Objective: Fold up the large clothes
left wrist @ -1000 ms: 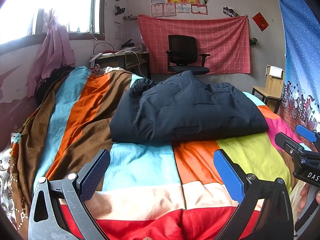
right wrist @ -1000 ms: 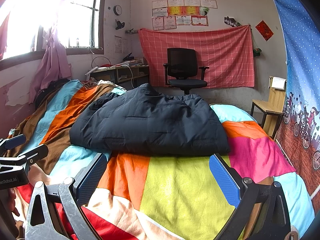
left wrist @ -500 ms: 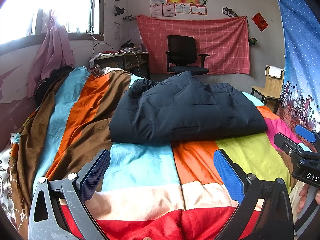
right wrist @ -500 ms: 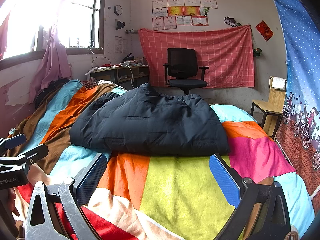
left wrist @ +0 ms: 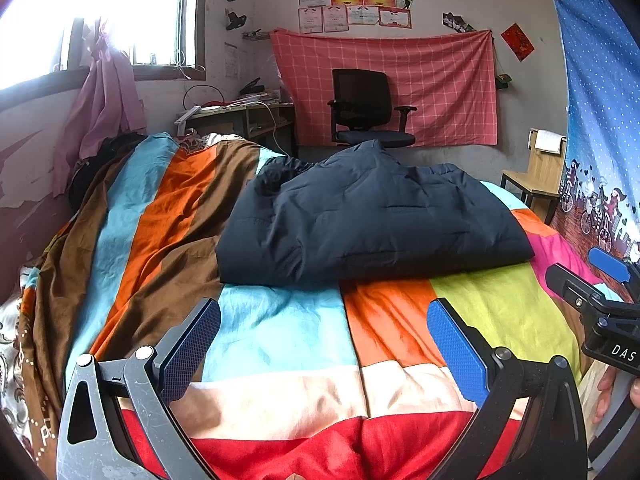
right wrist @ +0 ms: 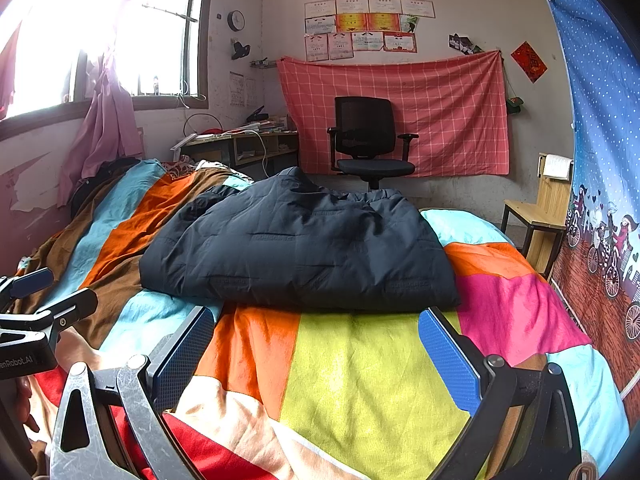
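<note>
Over on the far left we've got the bright window [left wrist: 100, 20] with a pink curtain [left wrist: 104, 108] bunched under it, and a cluttered desk [left wrist: 244, 114] tucked into the corner just past the bed. The striped bedspread [left wrist: 168, 208] fills most of both views, with brown, teal and orange bands on the left side running into lime and pink blocks on the right. Our left gripper [left wrist: 324, 336] hangs low over the near end of the bed with its blue pads spread wide, nothing between them, just teal and orange fabric showing through the gap. The dark navy padded jacket [left wrist: 372, 220] is lying folded into a chunky rectangle around the middle of the bed, well ahead of both tools and not touched by either. Behind it a black office chair [right wrist: 370, 136] sits in front of a red checked cloth [right wrist: 440, 112] pinned to the wall, with a row of certificates [right wrist: 360, 28] above. Our right gripper [right wrist: 316, 356] is also opened wide and empty, hovering over the orange and lime patches just short of the jacket's near edge. Far right there's a small wooden chair [right wrist: 540, 208] and a blue patterned curtain [right wrist: 600, 120].
</note>
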Motion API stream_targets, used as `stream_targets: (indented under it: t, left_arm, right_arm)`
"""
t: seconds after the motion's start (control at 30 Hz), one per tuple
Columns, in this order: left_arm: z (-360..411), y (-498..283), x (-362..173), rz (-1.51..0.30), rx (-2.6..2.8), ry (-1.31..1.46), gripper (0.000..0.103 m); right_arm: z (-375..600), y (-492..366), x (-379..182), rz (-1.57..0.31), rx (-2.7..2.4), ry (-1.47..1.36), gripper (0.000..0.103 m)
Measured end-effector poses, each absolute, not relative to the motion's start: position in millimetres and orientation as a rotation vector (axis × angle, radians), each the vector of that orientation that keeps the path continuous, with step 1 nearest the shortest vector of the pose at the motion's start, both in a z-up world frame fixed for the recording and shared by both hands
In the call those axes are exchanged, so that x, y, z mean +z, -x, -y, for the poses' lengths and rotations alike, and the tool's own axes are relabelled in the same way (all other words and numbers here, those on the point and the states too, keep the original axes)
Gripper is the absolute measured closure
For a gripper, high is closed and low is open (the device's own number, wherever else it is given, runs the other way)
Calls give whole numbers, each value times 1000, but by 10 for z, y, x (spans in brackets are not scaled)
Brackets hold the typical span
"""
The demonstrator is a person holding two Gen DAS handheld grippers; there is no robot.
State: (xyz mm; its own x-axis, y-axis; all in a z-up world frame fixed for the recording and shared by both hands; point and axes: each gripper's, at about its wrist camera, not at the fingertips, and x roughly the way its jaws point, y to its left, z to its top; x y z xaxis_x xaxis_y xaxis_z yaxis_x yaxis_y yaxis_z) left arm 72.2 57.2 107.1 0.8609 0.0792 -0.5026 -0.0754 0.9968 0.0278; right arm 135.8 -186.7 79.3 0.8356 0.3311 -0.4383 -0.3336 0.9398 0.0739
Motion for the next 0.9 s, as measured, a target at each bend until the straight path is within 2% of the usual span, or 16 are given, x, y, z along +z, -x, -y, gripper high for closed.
stream_targets:
  t: [0.9]
  left_arm:
    - [-696, -699, 1056, -543, 72, 21, 2]
  right_arm:
    - [1866, -1357, 799, -464, 354, 10, 0]
